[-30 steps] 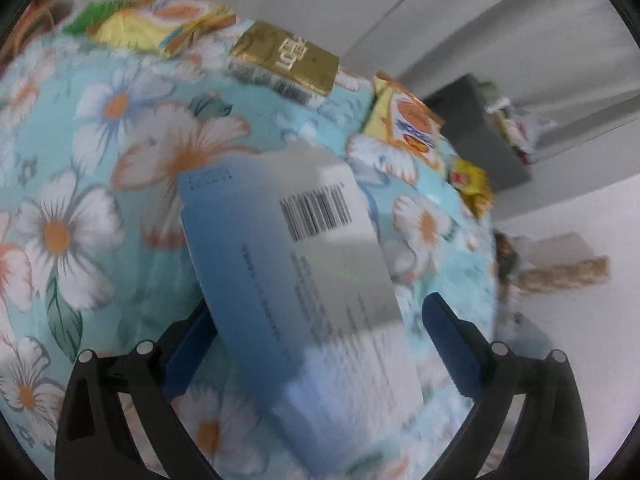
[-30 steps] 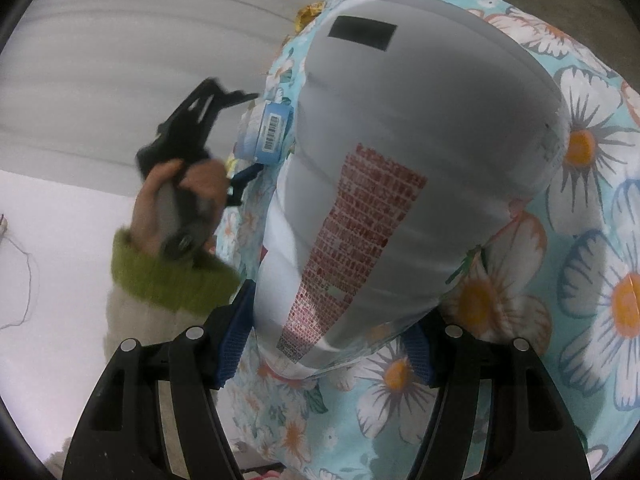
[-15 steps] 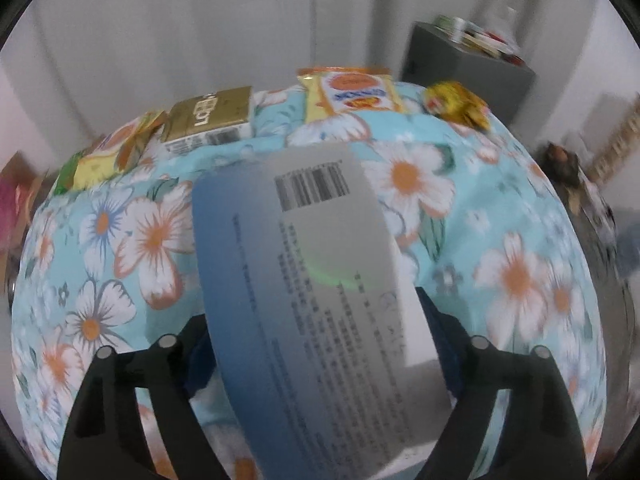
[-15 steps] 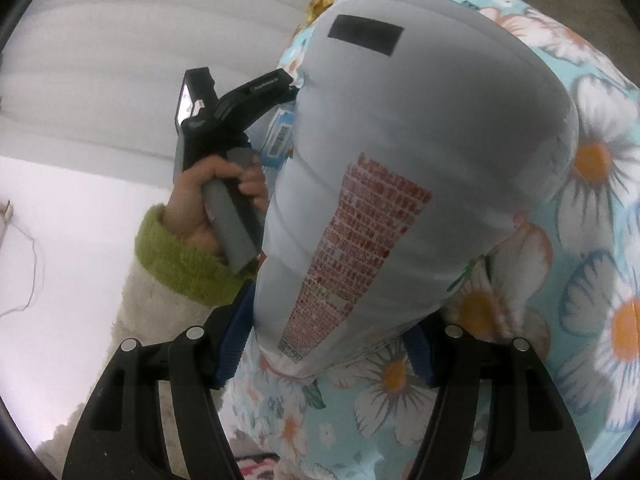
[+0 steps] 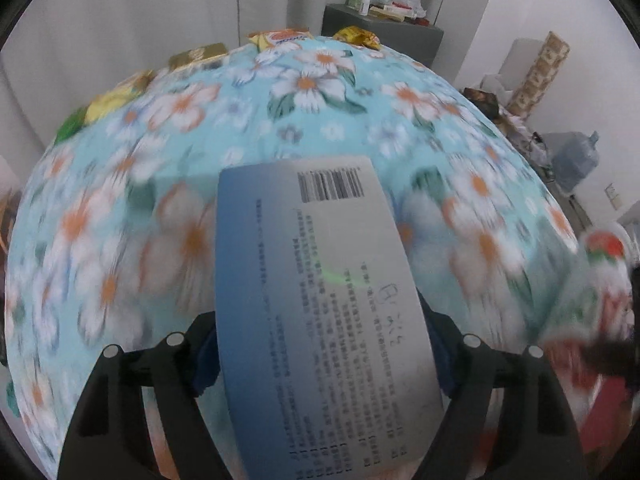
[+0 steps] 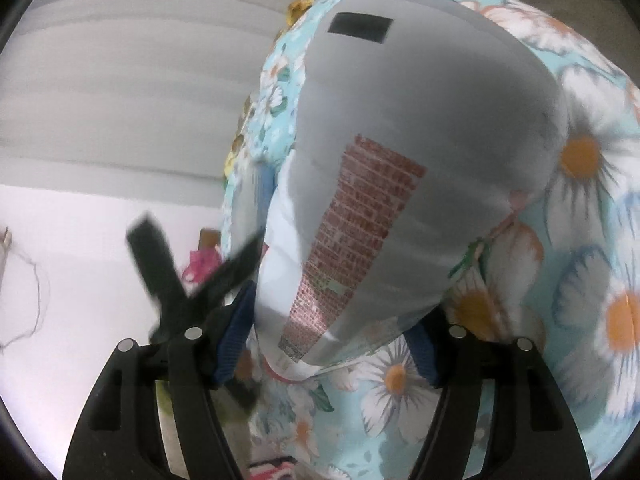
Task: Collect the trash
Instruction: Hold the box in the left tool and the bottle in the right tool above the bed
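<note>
My left gripper [image 5: 320, 356] is shut on a flat blue-and-white carton [image 5: 316, 300] with a barcode and printed text, held above the floral tablecloth [image 5: 160, 168]. My right gripper [image 6: 332, 344] is shut on a silver foil snack bag [image 6: 400, 152] with a red text block, held over the same cloth [image 6: 592, 240]. The left gripper shows as a blurred black shape [image 6: 192, 280] at the left of the right wrist view. More wrappers lie along the table's far edge: a gold box [image 5: 198, 56], an orange packet [image 5: 280, 38], a yellow packet [image 5: 356, 36].
A grey cabinet [image 5: 384, 36] with clutter stands behind the table. A water jug [image 5: 576, 160] and boxes stand at the right by the wall. A curtain [image 5: 140, 12] hangs behind. A red-and-green packet [image 5: 600, 264] blurs at the right edge.
My left gripper has swung and pulled back with the carton, so the whole table now shows. In the right wrist view the left hand has dropped lower; the foil bag stays held.
</note>
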Tool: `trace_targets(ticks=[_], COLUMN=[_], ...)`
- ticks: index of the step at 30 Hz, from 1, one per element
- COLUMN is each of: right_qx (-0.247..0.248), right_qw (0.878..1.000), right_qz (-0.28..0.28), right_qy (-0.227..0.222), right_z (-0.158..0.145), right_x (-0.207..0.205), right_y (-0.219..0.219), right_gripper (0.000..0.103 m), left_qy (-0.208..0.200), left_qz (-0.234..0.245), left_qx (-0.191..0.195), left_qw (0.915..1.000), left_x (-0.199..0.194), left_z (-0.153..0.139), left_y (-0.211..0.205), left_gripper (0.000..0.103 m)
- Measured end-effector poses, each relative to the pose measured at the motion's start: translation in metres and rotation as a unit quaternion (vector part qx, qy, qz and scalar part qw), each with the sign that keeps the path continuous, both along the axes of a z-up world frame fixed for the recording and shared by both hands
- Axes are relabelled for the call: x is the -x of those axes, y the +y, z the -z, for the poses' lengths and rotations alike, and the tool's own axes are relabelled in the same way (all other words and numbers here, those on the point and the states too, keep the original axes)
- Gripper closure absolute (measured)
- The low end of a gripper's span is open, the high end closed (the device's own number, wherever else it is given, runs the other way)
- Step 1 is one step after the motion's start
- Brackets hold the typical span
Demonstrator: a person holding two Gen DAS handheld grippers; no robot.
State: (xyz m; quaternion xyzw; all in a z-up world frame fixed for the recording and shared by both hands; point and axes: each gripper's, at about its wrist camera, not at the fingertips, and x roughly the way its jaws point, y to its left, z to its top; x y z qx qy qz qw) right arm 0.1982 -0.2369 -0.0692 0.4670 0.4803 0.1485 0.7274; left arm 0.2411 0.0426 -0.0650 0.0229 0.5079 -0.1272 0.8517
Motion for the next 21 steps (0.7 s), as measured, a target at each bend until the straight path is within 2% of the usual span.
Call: trace_targets(ticks=[4, 10, 15, 18, 21], right_qx=[0.022, 0.031, 0.086, 0.126, 0.155], right_qw=[0.999, 0.997, 0.995, 0.992, 0.988], right_qz=[0.031, 0.066, 0.048, 0.029, 0.021], right_qy=[0.004, 0.013, 0.006, 0.008, 0.016], right_z=[-0.004, -0.005, -0.016, -0.015, -0.013], right_x=[0.005, -0.005, -0.017, -0.007, -0.014], right_y=[0.005, 0.01, 0.021, 0.038, 0.056], right_gripper=[0.029, 0.022, 0.022, 0.022, 0.022], left_qy=[-0.012, -0.039, -0.054, -0.06, -0.064], left_qz=[-0.009, -0.056, -0.092, -0.1, -0.104], left_qx=[0.014, 0.033, 0.065, 0.088, 0.111], left_qw=[0.9998, 0.9971, 0.9922, 0.9892, 0.9863], left_x=[0.035, 0.05, 0.06, 0.061, 0.062], left_z=[0.002, 0.002, 0.002, 0.003, 0.004], left_y=[0.003, 0.008, 0.015, 0.02, 0.026], left_gripper=[0.025, 0.025, 0.025, 0.025, 0.025])
